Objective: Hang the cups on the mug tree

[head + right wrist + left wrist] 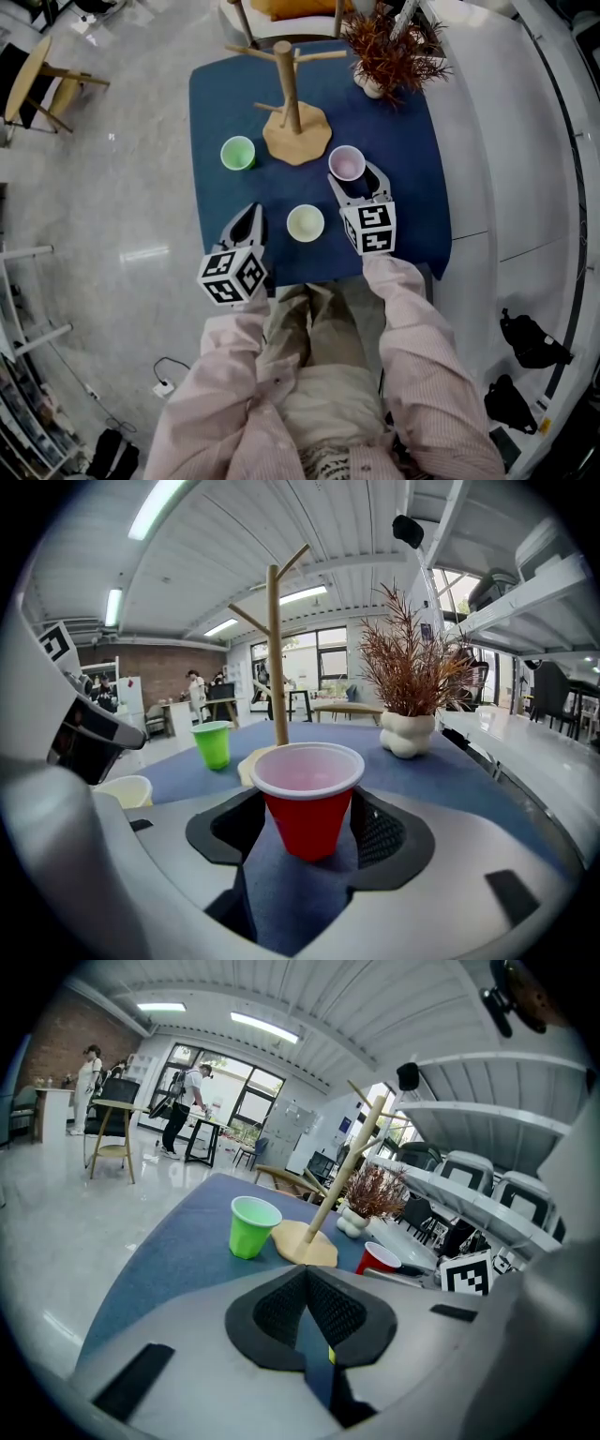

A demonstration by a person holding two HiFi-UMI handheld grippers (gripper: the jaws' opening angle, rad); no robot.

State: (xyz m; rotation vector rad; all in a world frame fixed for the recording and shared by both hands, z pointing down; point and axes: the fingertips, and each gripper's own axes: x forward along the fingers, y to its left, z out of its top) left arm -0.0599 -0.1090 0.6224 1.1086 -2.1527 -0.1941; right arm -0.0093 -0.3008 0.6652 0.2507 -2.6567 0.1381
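Note:
A wooden mug tree (289, 94) stands at the back of the blue table (412, 187). In front of it are a green cup (238, 153), a red cup (346, 163) with a pale inside, and a cream cup (306, 223). My right gripper (353, 174) is open, and the red cup (307, 799) stands upright on the table between its pads, with small gaps on both sides. My left gripper (253, 214) rests shut and empty near the front left of the table, pointing toward the green cup (253, 1227) and the mug tree (347, 1171).
A white vase with dried reddish branches (389, 52) stands at the table's back right, close to the mug tree. A wooden chair (37, 84) is off to the left on the floor. White desks (506, 141) run along the right side.

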